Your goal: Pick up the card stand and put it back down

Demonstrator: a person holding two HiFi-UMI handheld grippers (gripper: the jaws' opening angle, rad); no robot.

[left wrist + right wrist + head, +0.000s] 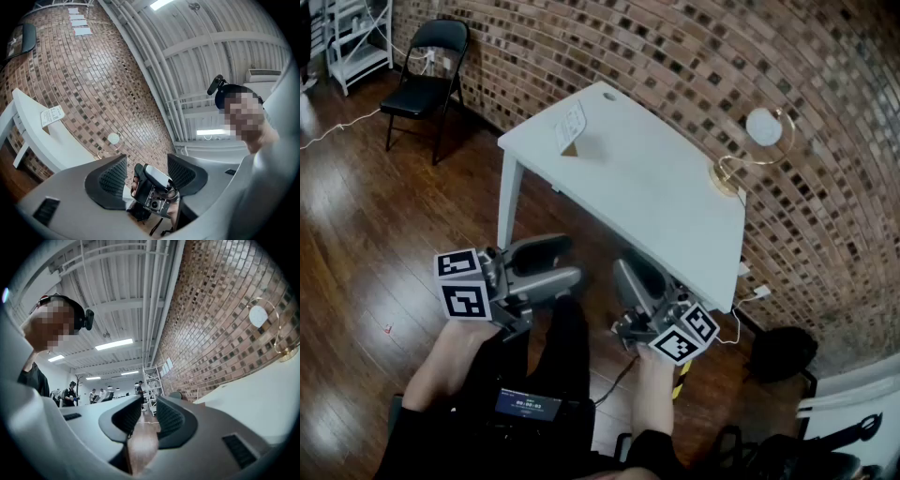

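Found the card stand untouched on the far left end of the desk. Held left tongs and right tongs low and near, well short of it (both parted, gripping nothing). Judged everything undone: reach, lift, set-down.

We've got a white table standing on a dark wood floor next to a brick wall. A card stand sits upright near the table's far left end. A gold lamp with a round white globe sits at the right corner, well apart from it.
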